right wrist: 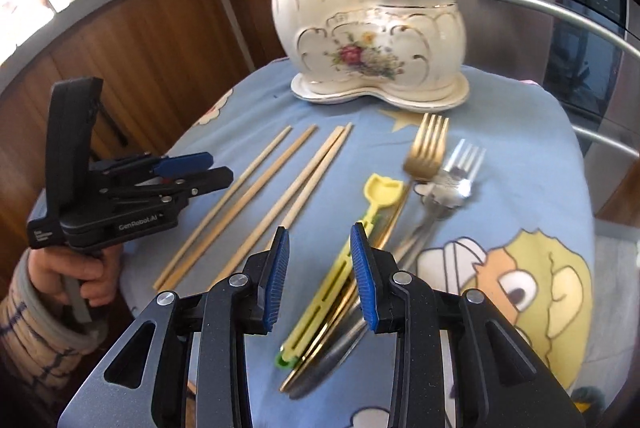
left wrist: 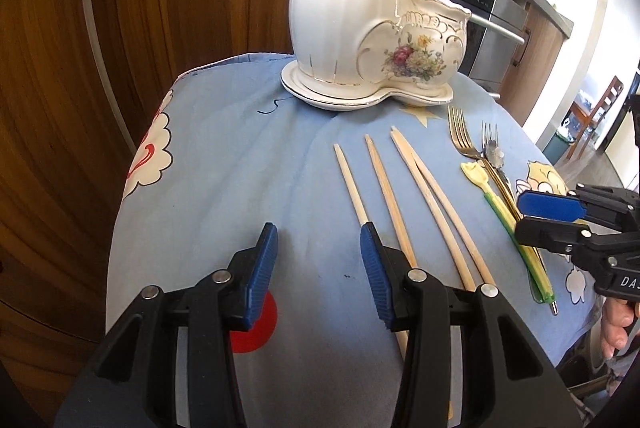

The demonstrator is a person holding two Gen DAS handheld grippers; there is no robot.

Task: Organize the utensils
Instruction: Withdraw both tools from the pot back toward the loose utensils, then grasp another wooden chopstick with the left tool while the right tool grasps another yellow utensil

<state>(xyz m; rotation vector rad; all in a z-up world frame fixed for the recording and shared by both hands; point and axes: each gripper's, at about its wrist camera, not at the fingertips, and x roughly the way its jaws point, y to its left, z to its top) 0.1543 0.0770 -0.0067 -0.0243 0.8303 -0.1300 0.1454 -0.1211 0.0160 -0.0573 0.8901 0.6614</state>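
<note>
Chopsticks [left wrist: 384, 188] partly hidden behind left gripper [left wrist: 319, 252], both grippers' fingers spread, pinching nothing, forks [right wrist: 432, 156] blurred

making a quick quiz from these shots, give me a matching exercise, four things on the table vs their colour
Things:
1. holder
2. chopsticks
3. left fork
4. cloth

Colours:
A. pale wood
B. light blue with cartoon prints
C. gold
D. white with a flower motif

Pairs: 1-D, 2-A, 3-C, 4-B
</note>
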